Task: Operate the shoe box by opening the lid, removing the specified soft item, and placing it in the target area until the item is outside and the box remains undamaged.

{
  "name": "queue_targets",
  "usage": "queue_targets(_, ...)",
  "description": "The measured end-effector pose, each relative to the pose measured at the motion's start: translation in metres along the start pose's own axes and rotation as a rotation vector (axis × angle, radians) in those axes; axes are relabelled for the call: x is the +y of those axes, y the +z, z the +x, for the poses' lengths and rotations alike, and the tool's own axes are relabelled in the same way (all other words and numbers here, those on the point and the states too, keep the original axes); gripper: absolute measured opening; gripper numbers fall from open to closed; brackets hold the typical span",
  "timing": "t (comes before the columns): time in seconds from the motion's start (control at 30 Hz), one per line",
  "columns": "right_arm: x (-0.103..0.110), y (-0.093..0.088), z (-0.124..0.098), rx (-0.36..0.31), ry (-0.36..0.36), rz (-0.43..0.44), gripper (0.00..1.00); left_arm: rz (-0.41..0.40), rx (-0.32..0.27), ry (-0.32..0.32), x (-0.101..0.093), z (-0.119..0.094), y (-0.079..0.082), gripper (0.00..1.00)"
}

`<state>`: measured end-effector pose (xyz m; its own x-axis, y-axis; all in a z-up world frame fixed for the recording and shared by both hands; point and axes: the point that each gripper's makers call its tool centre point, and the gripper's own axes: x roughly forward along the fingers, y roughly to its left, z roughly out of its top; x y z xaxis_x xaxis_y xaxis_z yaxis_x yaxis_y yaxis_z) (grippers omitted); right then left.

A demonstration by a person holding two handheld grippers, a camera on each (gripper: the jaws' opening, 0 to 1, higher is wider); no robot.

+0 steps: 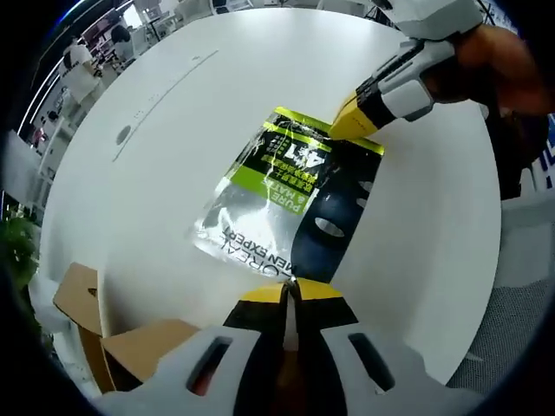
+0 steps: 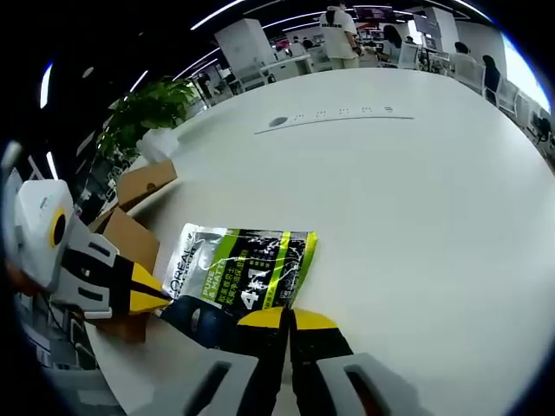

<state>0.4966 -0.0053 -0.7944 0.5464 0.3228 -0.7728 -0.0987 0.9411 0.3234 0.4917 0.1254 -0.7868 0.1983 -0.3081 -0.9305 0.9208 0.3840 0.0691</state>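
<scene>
Sachet [image 1: 286, 195] flat on white round desk [image 1: 173, 113], both grippers' fingers clamped on opposite edges; open office, potted plant [image 2: 152, 108] behind.

In the left gripper view, the near edge of the face-mask sachet [image 1: 286, 204] is covered at 6 o'clock by the left tongs [image 1: 290, 290], whose yellow tips are pressed together on it. Its far corner is hidden at 1 o'clock under the right tongs [image 1: 351, 126]. The shoe box [image 1: 130, 347] is cut off at 7 o'clock. In the right gripper view, the sachet's near edge [image 2: 243, 269] is overlapped at 6 o'clock, and the box [image 2: 130, 234] is partly masked at 9 o'clock. People in the background [image 2: 342, 30] are too small to be made out.
</scene>
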Motion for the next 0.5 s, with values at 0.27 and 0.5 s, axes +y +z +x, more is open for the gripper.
queue_targets(0.27, -0.0035, -0.0008, -0.0024, 0.002, -0.013, 0.001, 0.0, 0.006, 0.008, -0.011, -0.0018, -0.0011, -0.0015, 0.06)
queue_targets(0.5, -0.0046, -0.0004, -0.0065, 0.001, -0.017, -0.002, 0.01, -0.008, 0.004, -0.015, -0.0017, -0.0051, -0.0019, 0.09)
